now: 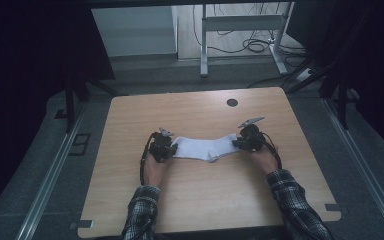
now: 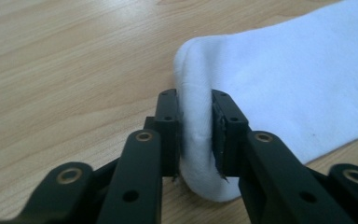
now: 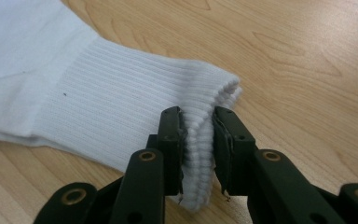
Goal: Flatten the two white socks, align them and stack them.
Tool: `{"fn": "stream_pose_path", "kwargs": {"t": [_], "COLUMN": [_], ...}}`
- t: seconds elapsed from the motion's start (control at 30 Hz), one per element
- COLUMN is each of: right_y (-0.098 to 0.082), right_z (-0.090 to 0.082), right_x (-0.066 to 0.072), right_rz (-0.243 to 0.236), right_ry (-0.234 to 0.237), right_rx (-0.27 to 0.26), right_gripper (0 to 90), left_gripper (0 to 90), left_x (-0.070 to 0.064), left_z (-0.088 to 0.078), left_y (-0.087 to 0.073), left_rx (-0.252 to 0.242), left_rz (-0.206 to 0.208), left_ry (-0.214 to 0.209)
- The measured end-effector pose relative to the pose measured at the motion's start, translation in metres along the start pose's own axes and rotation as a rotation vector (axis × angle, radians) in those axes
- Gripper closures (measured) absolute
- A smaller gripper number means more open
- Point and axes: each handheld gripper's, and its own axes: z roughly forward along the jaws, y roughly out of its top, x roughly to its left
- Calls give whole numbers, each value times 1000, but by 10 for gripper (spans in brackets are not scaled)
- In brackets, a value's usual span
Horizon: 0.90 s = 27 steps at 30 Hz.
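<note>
We've got the white ribbed cotton sock (image 1: 206, 148) lying flat on the light wooden table (image 1: 130, 120), stretched between both grippers near the table's middle. Left gripper (image 2: 195, 135) has the rounded toe end between its pads; fabric fills the gap and looks pinched, so we read it as gripping the toe. Right gripper (image 3: 197, 149) has the ribbed cuff edge between its pads, same story: layers bunched in the gap, pads touching, gripping the cuff.

Looks like a lay-flat or release step. To do it well: keep both ends low on the table, hold light tension so the middle doesn't wrinkle, then let go of both ends together and lift straight back along the sock's line so the pads don't drag fabric. The cuff has several layers stacked; watch that none snags on the right pad's edge.

Orientation in the high view: long axis runs left to right across the table, slightly bowed, with a kink at the heel on the near edge. Toe points to our left, cuff opening to our right.
</note>
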Motion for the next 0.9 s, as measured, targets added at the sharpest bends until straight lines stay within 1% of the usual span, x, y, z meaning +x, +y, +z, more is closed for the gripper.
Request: {"fn": "stream_pose_path", "kwargs": {"t": [0.07, 0.13, 0.17, 0.27, 0.33, 0.43, 0.5, 0.57, 0.63, 0.7, 0.8, 0.83, 0.9], "right_y": [0, 1, 2, 2, 2, 3, 4, 4, 5, 5, 5, 5, 4], "right_z": [-1, -2, -3, -5, -7, -10, -13, -15, -17, -19, -22, -22, -23], "right_x": [-1, 0, 1, 1, 1, 1, 1, 3, 5, 6, 8, 8, 10], "right_rz": [-3, -9, -16, -21, -14, -9, -12, -19, -21, -28, -31, -30, -38], "right_ry": [-2, -10, -13, -10, -6, -2, 0, 0, 9, 6, 18, 24, 17], "right_rx": [1, 2, 1, -4, -12, -28, -32, -39, -45, -48, -56, -53, -54], "right_gripper": [695, 679, 665, 615, 576, 513, 469, 441, 399, 380, 343, 328, 305], "left_gripper": [690, 638, 606, 537, 511, 460, 425, 390, 354, 326, 291, 275, 251], "left_x": [1, 0, 0, 1, 1, 2, 2, 1, 2, 1, 2, 2, 3], "left_z": [-1, -2, -3, -7, -9, -13, -15, -16, -17, -19, -21, -22, -24], "left_y": [0, 0, 1, 1, 1, 1, 1, 1, 1, 0, -1, -1, -2], "left_rx": [-4, -15, -24, -67, -68, -77, -81, -84, -86, -90, -98, -99, -99], "left_rz": [-2, 8, 10, 5, 14, 12, 7, 6, -1, -3, -20, -31, -37], "left_ry": [11, 31, 33, 1, 6, -11, -29, -29, -52, -56, -89, -99, -115]}}
